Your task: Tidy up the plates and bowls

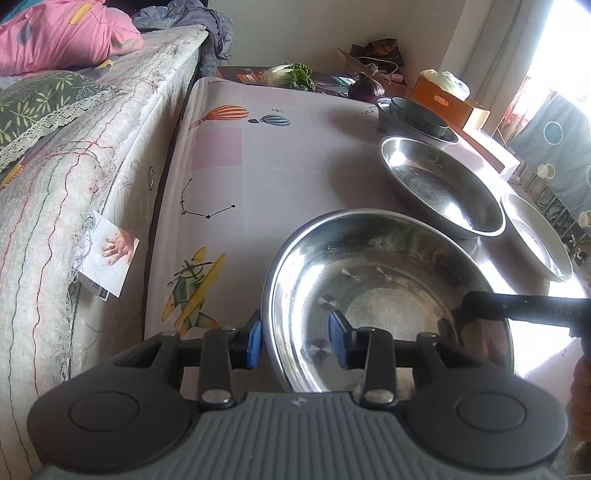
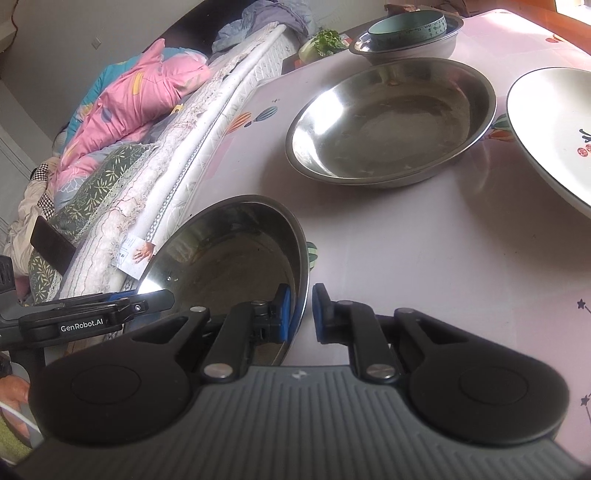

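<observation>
The nearest steel plate (image 1: 388, 295) fills the left-wrist frame's lower centre. Its rim sits between the spread left tongs (image 1: 295, 334), pads apart from it. The right view shows the right tongs (image 2: 301, 314) pinching its opposite rim. Beyond, another steel plate (image 2: 391, 122), a white plate (image 2: 554, 129) and stacked bowls (image 2: 406, 29) crowd the table (image 2: 424, 258); a bed (image 1: 92, 166) borders the table's edge.

The black left tool (image 1: 294, 338) angles downward, its blue pads astride a rim, slightly parted. The black right tool (image 2: 300, 312) pinches a rim.
</observation>
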A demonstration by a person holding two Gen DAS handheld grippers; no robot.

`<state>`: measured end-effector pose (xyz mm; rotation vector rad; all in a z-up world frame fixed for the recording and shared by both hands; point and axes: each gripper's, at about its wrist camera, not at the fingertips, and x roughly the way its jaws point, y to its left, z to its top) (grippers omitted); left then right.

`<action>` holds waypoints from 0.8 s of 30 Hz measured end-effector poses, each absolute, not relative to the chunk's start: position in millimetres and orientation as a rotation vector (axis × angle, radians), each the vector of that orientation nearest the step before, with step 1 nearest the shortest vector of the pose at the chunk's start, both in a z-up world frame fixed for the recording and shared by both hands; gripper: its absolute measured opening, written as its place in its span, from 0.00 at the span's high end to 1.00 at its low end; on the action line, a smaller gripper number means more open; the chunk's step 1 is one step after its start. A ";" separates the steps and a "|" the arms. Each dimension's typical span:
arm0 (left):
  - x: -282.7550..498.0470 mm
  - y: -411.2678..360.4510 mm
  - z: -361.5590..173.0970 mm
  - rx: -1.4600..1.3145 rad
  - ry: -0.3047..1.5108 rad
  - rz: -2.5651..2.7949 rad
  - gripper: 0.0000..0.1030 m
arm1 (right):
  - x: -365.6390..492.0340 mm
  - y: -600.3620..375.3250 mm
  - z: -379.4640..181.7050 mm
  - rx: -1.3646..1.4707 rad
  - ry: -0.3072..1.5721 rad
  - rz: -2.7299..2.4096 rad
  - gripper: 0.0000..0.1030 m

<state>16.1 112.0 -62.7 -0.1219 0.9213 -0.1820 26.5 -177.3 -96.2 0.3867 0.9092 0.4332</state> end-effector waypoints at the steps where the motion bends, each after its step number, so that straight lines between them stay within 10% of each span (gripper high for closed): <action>1: 14.9 111.2 -62.7 -0.118 0.923 -0.185 0.63 | 26.2 -176.2 -94.8 0.380 0.908 0.432 0.90; 24: 2.3 91.7 -68.3 0.018 0.925 -0.185 0.60 | 19.6 -175.4 -98.7 0.311 0.883 0.370 0.88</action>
